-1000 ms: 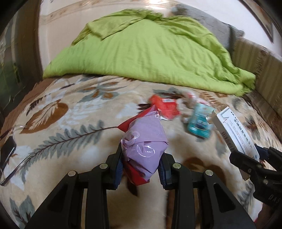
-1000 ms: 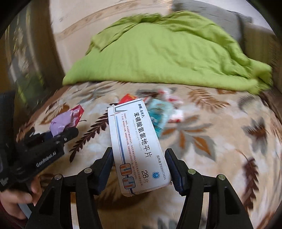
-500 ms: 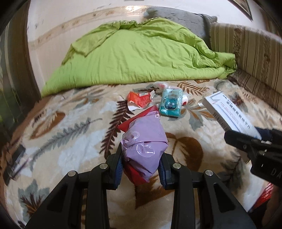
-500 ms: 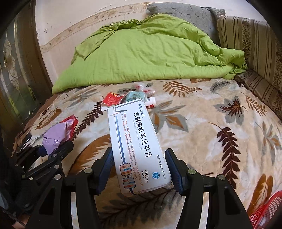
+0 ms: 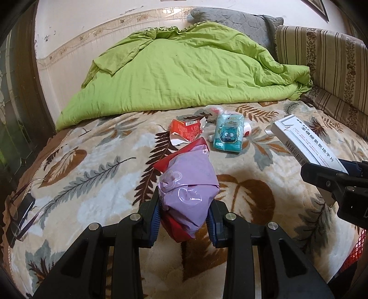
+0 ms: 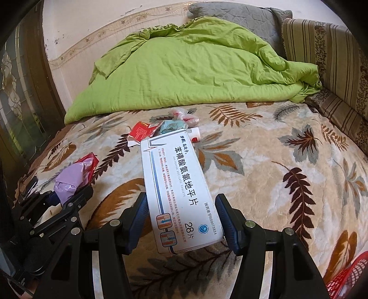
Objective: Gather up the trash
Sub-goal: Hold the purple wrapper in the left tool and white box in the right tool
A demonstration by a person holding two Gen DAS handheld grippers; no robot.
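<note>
My left gripper is shut on a crumpled purple and red wrapper, held above the leaf-patterned blanket. My right gripper is shut on a white medicine box with blue lines and printed text; the same box shows at the right of the left wrist view. Farther back on the bed lie a torn red packet, a teal tissue pack with a cartoon face, and small white and red scraps. The left gripper with the wrapper shows at the left of the right wrist view.
A green quilt is heaped at the back of the bed, with a grey pillow behind it and a striped headboard to the right. A red mesh basket sits at the lower right. Glasses lie at the bed's left edge.
Both grippers have drawn back from the trash pile, each keeping its hold. The remaining trash now lies farther away, and the red basket has come into view at the lower right.
</note>
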